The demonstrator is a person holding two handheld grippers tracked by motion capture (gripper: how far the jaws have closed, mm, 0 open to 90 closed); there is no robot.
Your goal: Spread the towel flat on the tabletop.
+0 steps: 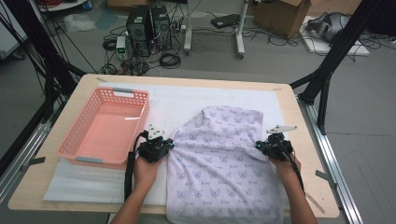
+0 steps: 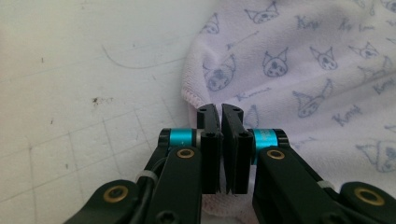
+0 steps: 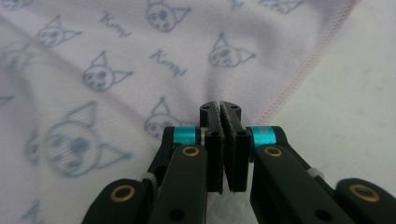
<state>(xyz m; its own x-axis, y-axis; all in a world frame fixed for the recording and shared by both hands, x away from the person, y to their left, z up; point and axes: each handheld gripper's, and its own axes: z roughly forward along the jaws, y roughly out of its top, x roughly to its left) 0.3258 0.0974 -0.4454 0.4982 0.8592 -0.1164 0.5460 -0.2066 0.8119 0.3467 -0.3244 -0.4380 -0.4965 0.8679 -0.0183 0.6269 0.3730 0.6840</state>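
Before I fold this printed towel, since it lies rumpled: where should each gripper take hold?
By the stitched side hems of the towel, each gripper coming in from its own outer side. The left gripper sits at the left hem, the right gripper near the pink-stitched right hem; both edges lie free on the table mat.

Place: lab or test room.
Evidence: beyond the wooden table [image 1: 56, 175], computer towers [image 1: 148, 29] amid tangled floor cables [image 1: 170, 59]; cardboard box [image 1: 280, 16] far right; black frame struts [image 1: 334, 56] beside the table.
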